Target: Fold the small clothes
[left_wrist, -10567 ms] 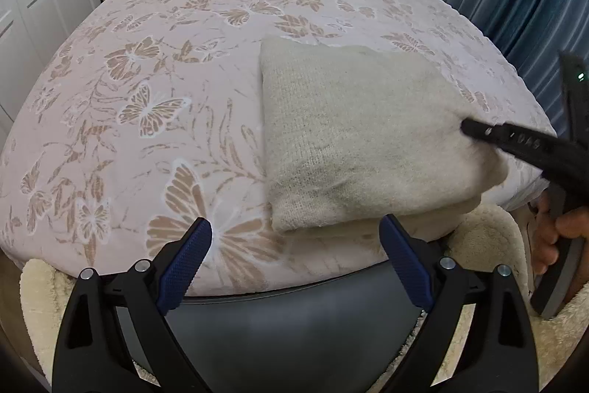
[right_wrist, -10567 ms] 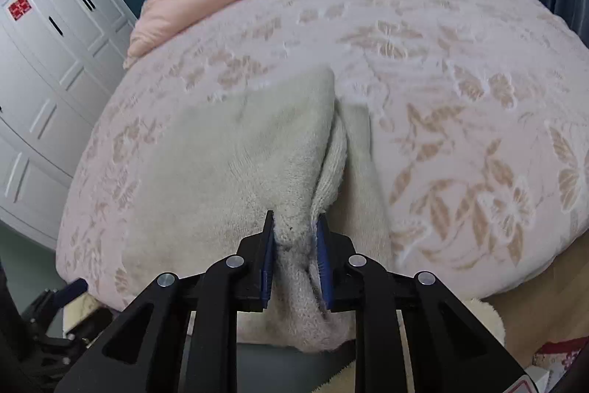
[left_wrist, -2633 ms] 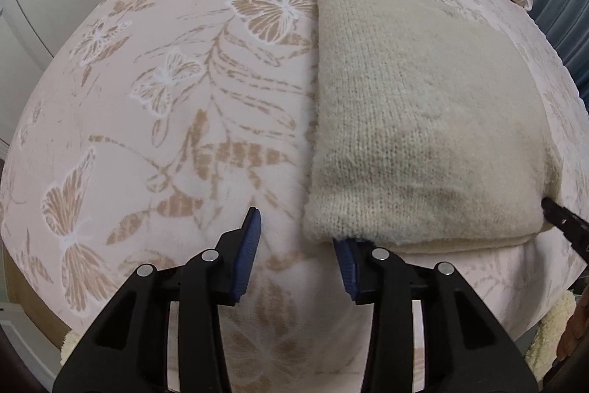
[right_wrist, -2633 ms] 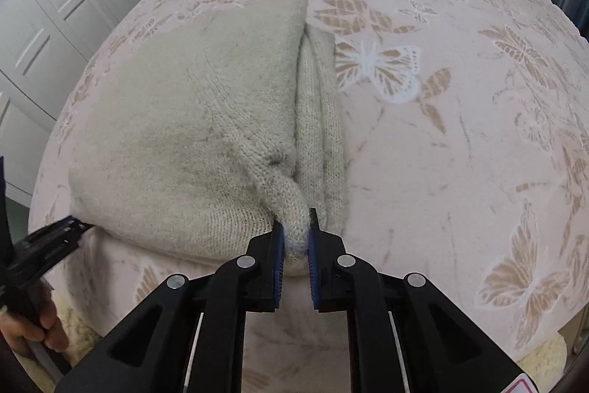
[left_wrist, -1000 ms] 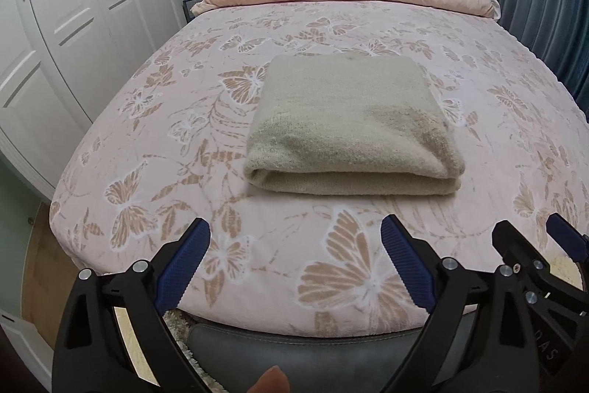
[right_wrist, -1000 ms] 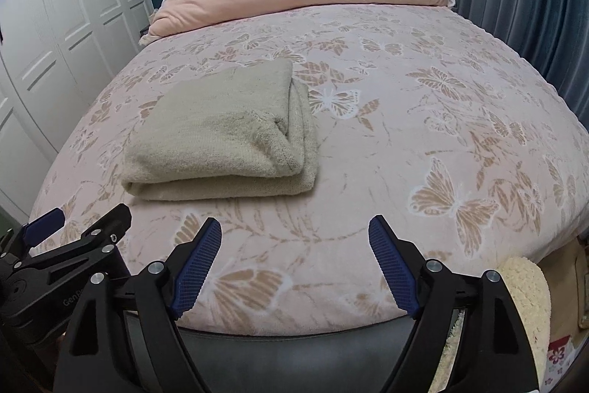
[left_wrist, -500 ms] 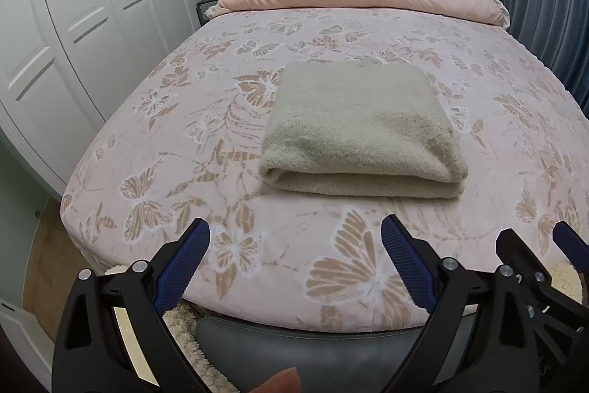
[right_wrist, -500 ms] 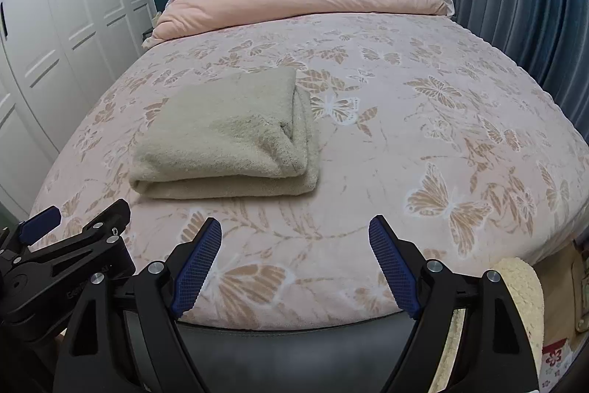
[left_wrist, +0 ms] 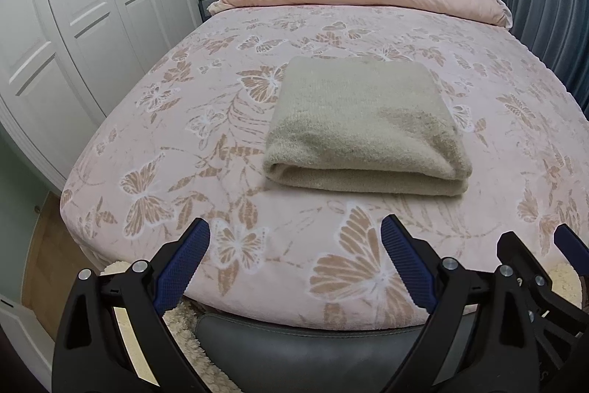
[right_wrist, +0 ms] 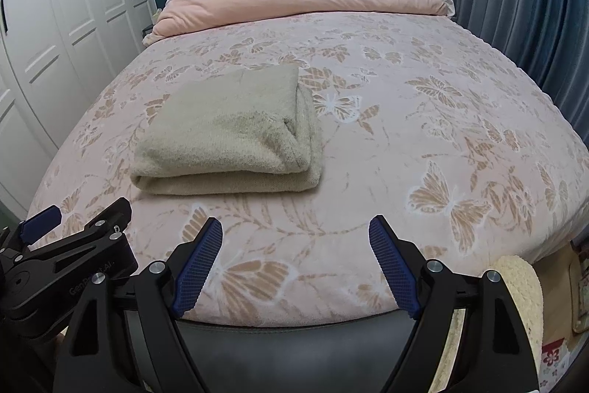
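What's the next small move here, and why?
Probably none on this piece: keep both clear and move on. The beige knitted garment lies as a neat folded rectangle on the pink butterfly-print bedspread. The left hand-held gripper and right hand-held gripper are open and empty at the bed's near edge, short of the garment.

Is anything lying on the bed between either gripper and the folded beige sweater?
Nothing visible does. Only bare butterfly-print bedspread lies between the open left gripper and the folded sweater, and likewise between the open right gripper and the sweater in its own view. Neither gripper touches it.
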The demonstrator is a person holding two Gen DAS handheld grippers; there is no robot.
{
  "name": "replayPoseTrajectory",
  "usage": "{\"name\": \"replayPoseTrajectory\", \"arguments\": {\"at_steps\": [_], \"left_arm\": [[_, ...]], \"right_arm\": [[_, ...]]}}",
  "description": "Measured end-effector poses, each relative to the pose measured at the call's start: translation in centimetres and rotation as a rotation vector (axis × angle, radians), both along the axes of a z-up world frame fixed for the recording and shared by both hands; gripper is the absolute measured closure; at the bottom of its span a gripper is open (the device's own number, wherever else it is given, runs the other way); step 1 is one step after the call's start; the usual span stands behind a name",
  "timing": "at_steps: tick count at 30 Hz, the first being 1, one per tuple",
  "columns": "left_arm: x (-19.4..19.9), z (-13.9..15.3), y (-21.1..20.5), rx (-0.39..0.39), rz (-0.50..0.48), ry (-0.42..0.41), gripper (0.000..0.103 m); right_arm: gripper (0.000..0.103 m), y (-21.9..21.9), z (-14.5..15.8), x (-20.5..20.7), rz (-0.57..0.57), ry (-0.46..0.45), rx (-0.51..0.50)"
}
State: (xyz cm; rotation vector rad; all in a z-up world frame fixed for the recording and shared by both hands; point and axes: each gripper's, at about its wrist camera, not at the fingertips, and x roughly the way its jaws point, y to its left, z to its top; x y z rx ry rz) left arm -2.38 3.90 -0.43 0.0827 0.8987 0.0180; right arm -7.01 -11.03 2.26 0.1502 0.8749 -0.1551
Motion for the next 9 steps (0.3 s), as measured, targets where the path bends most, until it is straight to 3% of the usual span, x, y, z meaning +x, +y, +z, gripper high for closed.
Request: {"name": "replayPoseTrajectory", "arguments": {"at_steps": [9], "left_arm": [[-0.11,0.18,-0.21,-0.003,-0.005,-0.009,0.019]], "right_arm": [[0.023,-0.14,-0.19,-0.11,-0.003,0.003,-0.003]]}}
